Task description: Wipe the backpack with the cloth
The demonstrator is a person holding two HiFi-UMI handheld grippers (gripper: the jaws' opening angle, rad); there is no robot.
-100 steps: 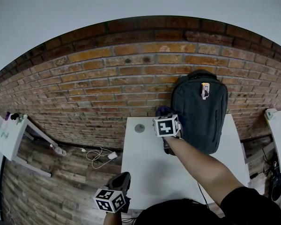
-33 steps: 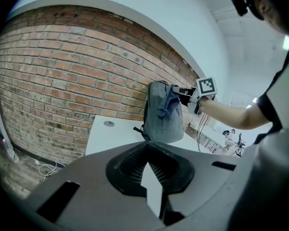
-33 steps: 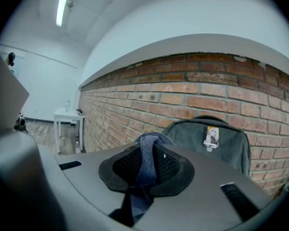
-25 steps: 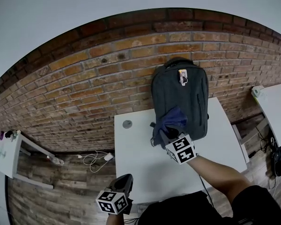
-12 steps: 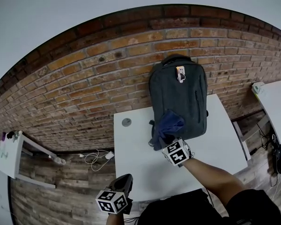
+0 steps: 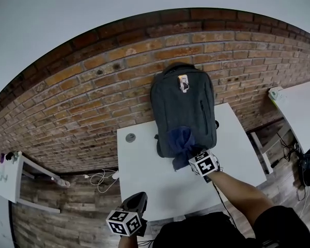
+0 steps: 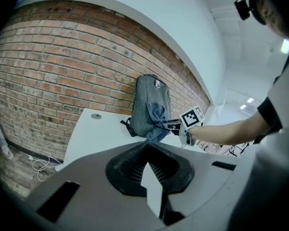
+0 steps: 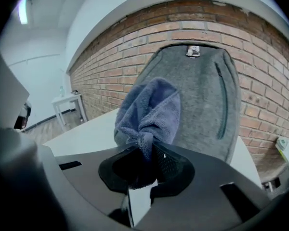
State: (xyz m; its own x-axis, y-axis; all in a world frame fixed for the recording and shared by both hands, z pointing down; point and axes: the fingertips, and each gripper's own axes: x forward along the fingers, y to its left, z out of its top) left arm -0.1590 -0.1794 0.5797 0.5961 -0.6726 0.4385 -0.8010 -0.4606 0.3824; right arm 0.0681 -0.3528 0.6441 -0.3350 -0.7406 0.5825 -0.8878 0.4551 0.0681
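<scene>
A dark grey backpack [image 6: 183, 105] [image 7: 147, 105] [image 8: 207, 95] stands upright on a white table [image 6: 144, 164], leaning on the brick wall. My right gripper [image 6: 190, 156] [image 8: 147, 160] is shut on a bunched blue cloth [image 6: 180, 141] [image 7: 156, 124] [image 8: 149, 109], which presses against the lower front of the backpack near its bottom edge. In the left gripper view the right gripper [image 7: 176, 125] reaches in from the right. My left gripper [image 6: 137, 199] [image 7: 148, 165] hangs off the table's near edge with its jaws together and nothing in them.
A round grey cable port [image 6: 130, 137] sits at the table's back left. A second white table [image 6: 294, 107] stands to the right, a small white side table [image 6: 8, 174] to the far left. White cables [image 6: 101, 179] lie on the wooden floor.
The right gripper has drawn the cloth down the backpack's front from the middle to the bottom edge. The left gripper has stayed put.
</scene>
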